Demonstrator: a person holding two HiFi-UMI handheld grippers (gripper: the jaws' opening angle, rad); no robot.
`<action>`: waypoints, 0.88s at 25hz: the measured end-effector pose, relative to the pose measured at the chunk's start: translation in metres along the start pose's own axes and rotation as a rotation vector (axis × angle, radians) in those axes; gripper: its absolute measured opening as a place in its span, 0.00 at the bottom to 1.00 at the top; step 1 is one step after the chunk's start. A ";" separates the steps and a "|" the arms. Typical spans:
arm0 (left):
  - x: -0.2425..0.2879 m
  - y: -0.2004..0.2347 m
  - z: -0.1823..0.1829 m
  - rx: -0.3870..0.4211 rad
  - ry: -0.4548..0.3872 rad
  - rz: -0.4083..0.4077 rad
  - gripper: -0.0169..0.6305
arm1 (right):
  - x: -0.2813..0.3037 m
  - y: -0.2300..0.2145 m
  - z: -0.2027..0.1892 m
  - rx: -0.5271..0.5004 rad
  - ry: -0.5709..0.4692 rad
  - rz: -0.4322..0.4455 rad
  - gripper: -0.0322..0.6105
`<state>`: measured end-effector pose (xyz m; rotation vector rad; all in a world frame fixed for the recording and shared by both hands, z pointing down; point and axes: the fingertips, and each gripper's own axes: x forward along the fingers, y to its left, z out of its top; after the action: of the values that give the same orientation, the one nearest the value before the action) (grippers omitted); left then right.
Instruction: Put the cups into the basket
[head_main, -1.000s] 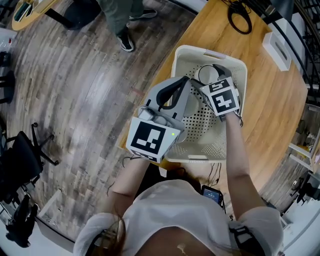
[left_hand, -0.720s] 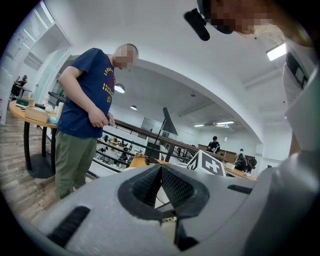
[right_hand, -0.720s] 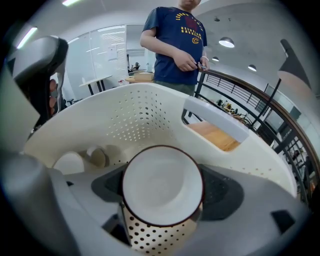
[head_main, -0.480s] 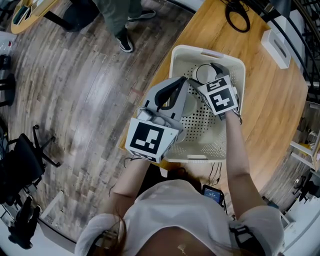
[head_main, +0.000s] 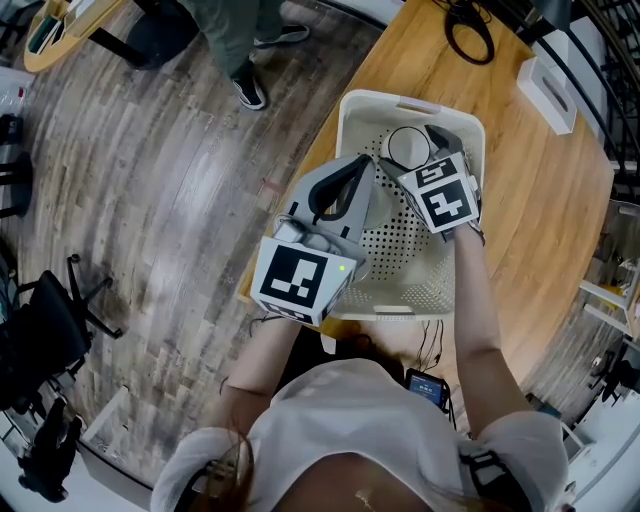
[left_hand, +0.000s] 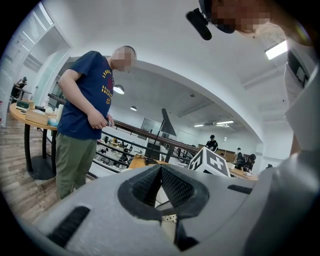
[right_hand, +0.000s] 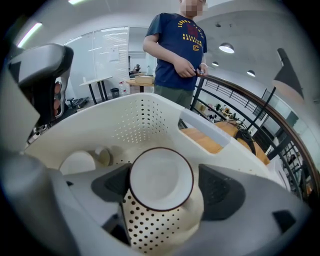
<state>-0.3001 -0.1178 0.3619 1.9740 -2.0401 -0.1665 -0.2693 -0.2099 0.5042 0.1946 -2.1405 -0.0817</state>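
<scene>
Two grippers are up, but only one has work. Nearest you, low in the centre of the head view, your left gripper has its jaws drawn together with nothing between them; it points at the basket's near-left rim and holds nothing.

Just right of it, your right gripper is closed on the sides of a white cup with a dark rim, its mouth facing up at you. The cup hangs inside the basket, over the perforated floor. You can't tell from here whether its base is touching.

At the left of the right gripper view, what looks like a second pale cup lies in the basket.

The step in hand seems to be the set-down. Lower until the base rests flat, well apart from the other cup, then open the jaws and lift straight out, clear of the rim.

Beyond lie the wooden table and a bystander at the top of the frame.
</scene>
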 end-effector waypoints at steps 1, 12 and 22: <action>0.000 -0.001 0.001 0.001 -0.002 -0.002 0.04 | -0.002 -0.001 0.000 -0.001 0.000 -0.007 0.68; -0.005 -0.016 -0.003 0.009 0.031 -0.017 0.04 | -0.034 0.000 -0.002 0.014 -0.031 -0.051 0.68; -0.004 -0.045 -0.009 0.034 0.062 -0.035 0.04 | -0.096 -0.001 0.018 0.107 -0.275 -0.197 0.06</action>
<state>-0.2548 -0.1154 0.3571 2.0098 -1.9833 -0.0779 -0.2334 -0.1951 0.4148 0.4813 -2.3962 -0.1145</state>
